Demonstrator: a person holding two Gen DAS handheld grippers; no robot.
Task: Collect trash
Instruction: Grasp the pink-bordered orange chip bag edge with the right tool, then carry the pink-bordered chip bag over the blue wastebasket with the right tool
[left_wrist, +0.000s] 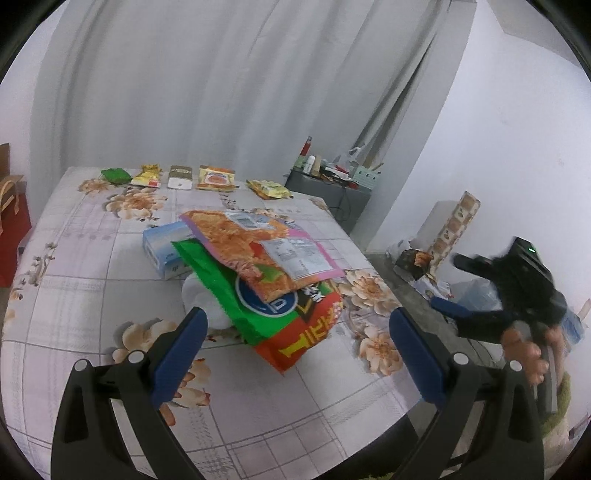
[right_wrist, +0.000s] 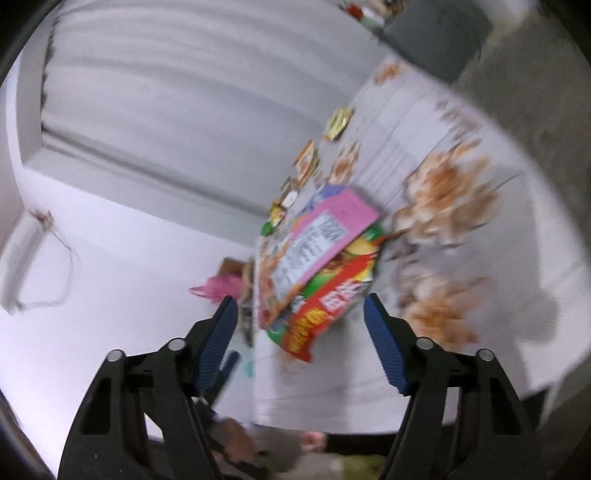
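Both tools, the left tool (left_wrist: 295, 325) and right tool (right_wrist: 299, 314), are gaping released, blue ribbed pads apart, while crinkly glossy snack bags (left_wrist: 266, 273) are lying piled just ahead on the floral-clothed table (left_wrist: 92, 280).

The snack bags (left_wrist: 266, 273) are glossy, crinkled plastic film with paper-like printed labels. The floral tablecloth (left_wrist: 74, 295) looks like smooth matt cloth. The curtain (left_wrist: 184, 92) is soft matt fabric. The gripper pads (left_wrist: 181, 354) are textured blue rubbery plastic.
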